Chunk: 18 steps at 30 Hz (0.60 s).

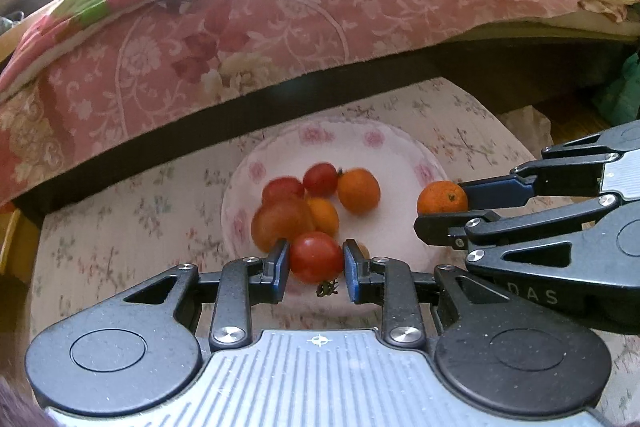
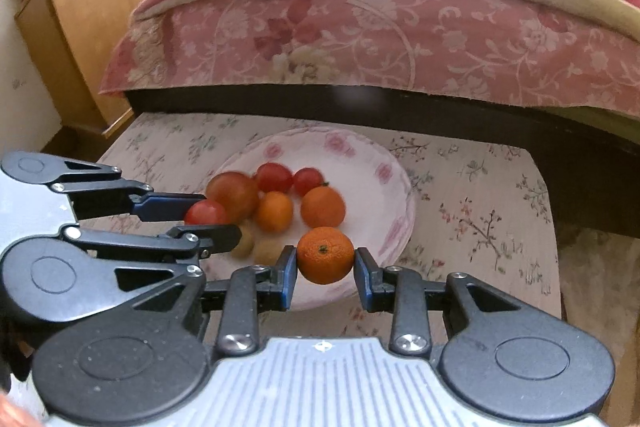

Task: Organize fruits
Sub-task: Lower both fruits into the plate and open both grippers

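Observation:
A white flowered plate (image 1: 400, 155) (image 2: 360, 163) on a small table holds several red tomatoes and orange mandarins. My left gripper (image 1: 316, 263) (image 2: 212, 217) is shut on a red tomato (image 1: 316, 257) (image 2: 205, 213) over the plate's near edge; a green stem hangs under it. My right gripper (image 2: 326, 261) (image 1: 442, 203) is shut on a mandarin (image 2: 326, 255) (image 1: 442, 197) over the plate's right side. On the plate lie a large reddish tomato (image 1: 280, 221) (image 2: 232, 195), two mandarins (image 1: 358, 189) (image 2: 322, 207) and two small brownish fruits (image 2: 264, 249).
The table wears a pale flowered cloth (image 1: 120, 227) (image 2: 480, 219). Close behind it runs a bed with a pink flowered cover (image 1: 240, 39) (image 2: 400, 39) and a dark frame (image 2: 360, 107). A wooden cabinet (image 2: 80, 27) stands at the left.

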Each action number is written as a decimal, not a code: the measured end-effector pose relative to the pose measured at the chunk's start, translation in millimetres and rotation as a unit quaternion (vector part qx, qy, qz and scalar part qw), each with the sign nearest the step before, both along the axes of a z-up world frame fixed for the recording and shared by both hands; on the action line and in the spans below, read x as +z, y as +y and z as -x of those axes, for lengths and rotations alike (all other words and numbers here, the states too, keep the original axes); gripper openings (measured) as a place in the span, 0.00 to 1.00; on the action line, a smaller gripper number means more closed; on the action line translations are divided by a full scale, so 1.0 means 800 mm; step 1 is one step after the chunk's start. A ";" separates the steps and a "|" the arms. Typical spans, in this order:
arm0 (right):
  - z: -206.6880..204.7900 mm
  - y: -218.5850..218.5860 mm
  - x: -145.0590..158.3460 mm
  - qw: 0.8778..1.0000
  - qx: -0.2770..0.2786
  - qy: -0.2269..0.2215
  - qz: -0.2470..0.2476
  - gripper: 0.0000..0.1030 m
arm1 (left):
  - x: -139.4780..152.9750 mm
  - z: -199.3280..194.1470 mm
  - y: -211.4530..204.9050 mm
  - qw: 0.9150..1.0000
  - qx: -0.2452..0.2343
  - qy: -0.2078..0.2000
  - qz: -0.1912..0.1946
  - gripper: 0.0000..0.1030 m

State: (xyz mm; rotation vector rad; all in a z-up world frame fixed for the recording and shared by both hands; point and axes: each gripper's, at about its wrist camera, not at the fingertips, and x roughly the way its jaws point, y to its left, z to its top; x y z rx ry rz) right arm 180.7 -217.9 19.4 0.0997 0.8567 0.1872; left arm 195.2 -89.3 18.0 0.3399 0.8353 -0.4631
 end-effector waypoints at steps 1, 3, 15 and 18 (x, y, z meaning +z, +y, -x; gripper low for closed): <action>-0.005 -0.003 -0.002 1.000 -0.002 0.002 -0.004 0.32 | -0.001 -0.004 -0.002 1.000 -0.001 -0.001 -0.001 0.34; -0.015 -0.008 -0.006 1.000 -0.007 0.006 -0.013 0.32 | -0.003 -0.010 -0.005 1.000 -0.003 -0.007 -0.003 0.34; -0.037 -0.016 -0.029 1.000 -0.007 0.021 -0.021 0.32 | -0.023 -0.032 -0.011 1.000 -0.009 0.004 -0.004 0.34; -0.038 -0.013 -0.031 1.000 0.000 0.020 -0.019 0.32 | -0.026 -0.037 -0.009 1.000 -0.005 0.008 -0.006 0.34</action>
